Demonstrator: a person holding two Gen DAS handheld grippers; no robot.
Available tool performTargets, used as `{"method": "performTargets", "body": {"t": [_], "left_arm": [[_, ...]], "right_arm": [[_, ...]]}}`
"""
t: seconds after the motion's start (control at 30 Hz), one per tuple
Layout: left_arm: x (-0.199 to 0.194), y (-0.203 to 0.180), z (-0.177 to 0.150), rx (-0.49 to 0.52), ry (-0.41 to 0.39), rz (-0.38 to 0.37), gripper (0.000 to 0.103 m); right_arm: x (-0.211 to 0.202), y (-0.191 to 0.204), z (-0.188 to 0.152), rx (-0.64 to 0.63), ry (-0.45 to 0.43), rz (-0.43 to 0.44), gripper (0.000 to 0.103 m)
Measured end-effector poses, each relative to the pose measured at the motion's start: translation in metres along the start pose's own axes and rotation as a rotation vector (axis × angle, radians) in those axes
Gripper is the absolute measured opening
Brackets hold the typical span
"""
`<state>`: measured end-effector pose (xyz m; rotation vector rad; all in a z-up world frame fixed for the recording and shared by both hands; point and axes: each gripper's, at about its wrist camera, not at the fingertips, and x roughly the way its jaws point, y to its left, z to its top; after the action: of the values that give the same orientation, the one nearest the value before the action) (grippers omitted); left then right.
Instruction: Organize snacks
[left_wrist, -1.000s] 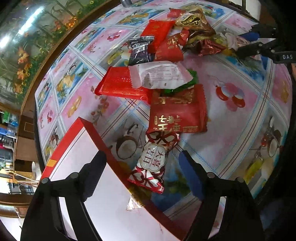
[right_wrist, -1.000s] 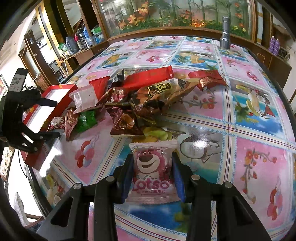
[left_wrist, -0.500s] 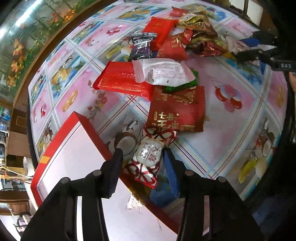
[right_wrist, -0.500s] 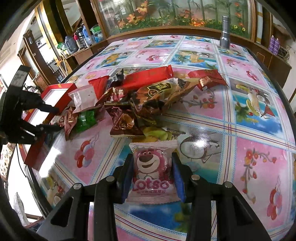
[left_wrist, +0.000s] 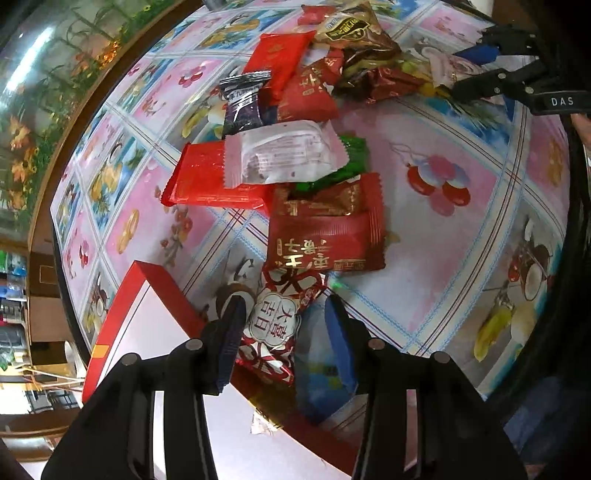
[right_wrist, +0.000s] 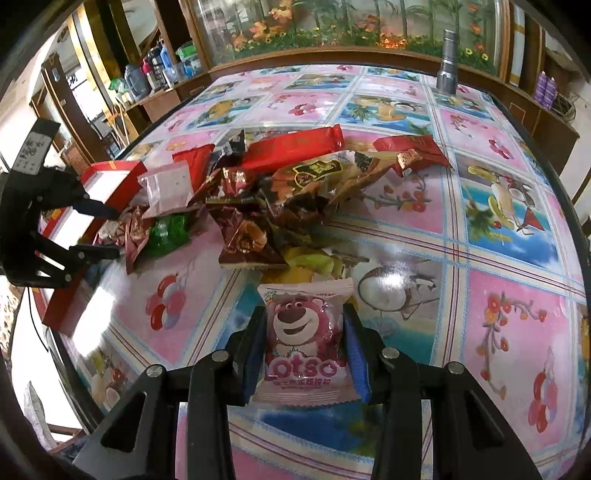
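L gripper (left_wrist: 282, 328) clenched on red-white candy (left_wrist: 275, 325) at the red box (left_wrist: 147, 295) edge, prob to drop it in. R gripper (right_wrist: 304, 347) grips pink bear packet (right_wrist: 304, 339), seems just off the table (right_wrist: 480, 221), away from snack pile (right_wrist: 280, 192)

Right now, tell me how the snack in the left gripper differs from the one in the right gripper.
The red-and-white candy is patterned with Chinese characters; the pink Lotso packet shows a bear face. The candy looks the narrower of the two and lies slanted over the red box edge; the packet sits straight over the tablecloth. Both sit between the jaws of a gripper: left gripper, right gripper.
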<state>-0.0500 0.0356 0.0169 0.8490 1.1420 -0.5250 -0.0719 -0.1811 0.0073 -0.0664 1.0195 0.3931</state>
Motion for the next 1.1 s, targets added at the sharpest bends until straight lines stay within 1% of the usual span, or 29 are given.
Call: {"method": "performTargets", "body": {"t": [0.07,0.13,0.23,0.27,0.33,0.37,0.53,0.6,0.67,0.73,0.77,0.83,0.93,0.97,1.03,1.1], "left_arm": [[0.001,0.004,-0.001,-0.017,0.000,-0.020,0.043],[0.003,0.012,-0.002,-0.058,0.009,-0.051,0.044],[0.005,0.016,-0.003,-0.101,0.015,-0.078,0.044],[0.005,0.016,-0.004,-0.110,0.015,-0.082,0.042],[0.004,0.017,-0.005,-0.132,0.011,-0.114,0.032],[0.005,0.017,-0.006,-0.149,0.006,-0.145,0.026],[-0.001,0.005,-0.015,-0.173,-0.031,-0.167,0.026],[-0.006,-0.003,-0.020,-0.202,-0.054,-0.179,0.026],[-0.011,-0.011,-0.026,-0.243,-0.078,-0.180,0.026],[-0.016,-0.018,-0.034,-0.280,-0.106,-0.182,0.026],[-0.019,-0.023,-0.040,-0.302,-0.129,-0.196,0.026],[-0.025,-0.028,-0.047,-0.337,-0.165,-0.217,0.026],[-0.038,-0.030,-0.062,-0.429,-0.231,-0.233,0.026],[-0.047,-0.030,-0.070,-0.472,-0.271,-0.225,0.026],[-0.058,-0.026,-0.081,-0.523,-0.324,-0.199,0.026],[-0.075,-0.022,-0.098,-0.593,-0.390,-0.145,0.026]], "right_arm": [[0.000,0.001,-0.001,-0.006,0.002,-0.010,0.042],[0.000,0.002,-0.001,-0.001,0.002,-0.017,0.042],[0.000,0.003,-0.002,0.001,0.000,-0.033,0.040],[0.000,0.003,-0.002,0.004,0.000,-0.035,0.040],[-0.001,0.003,-0.001,0.009,0.000,-0.037,0.040],[-0.001,0.003,-0.001,0.015,0.000,-0.036,0.040],[-0.005,-0.004,-0.004,0.057,0.001,0.006,0.039],[-0.007,-0.007,-0.007,0.073,0.001,0.028,0.039],[-0.010,-0.011,-0.009,0.096,0.002,0.058,0.039],[-0.013,-0.014,-0.012,0.127,0.007,0.125,0.038],[-0.014,-0.014,-0.014,0.134,0.008,0.149,0.038],[-0.014,-0.009,-0.016,0.132,0.016,0.186,0.038],[-0.013,0.001,-0.016,0.141,0.028,0.254,0.038],[-0.013,0.005,-0.015,0.139,0.029,0.269,0.038],[-0.012,0.021,-0.011,0.120,0.025,0.302,0.038],[-0.011,0.040,-0.006,0.093,0.014,0.325,0.038]]}}
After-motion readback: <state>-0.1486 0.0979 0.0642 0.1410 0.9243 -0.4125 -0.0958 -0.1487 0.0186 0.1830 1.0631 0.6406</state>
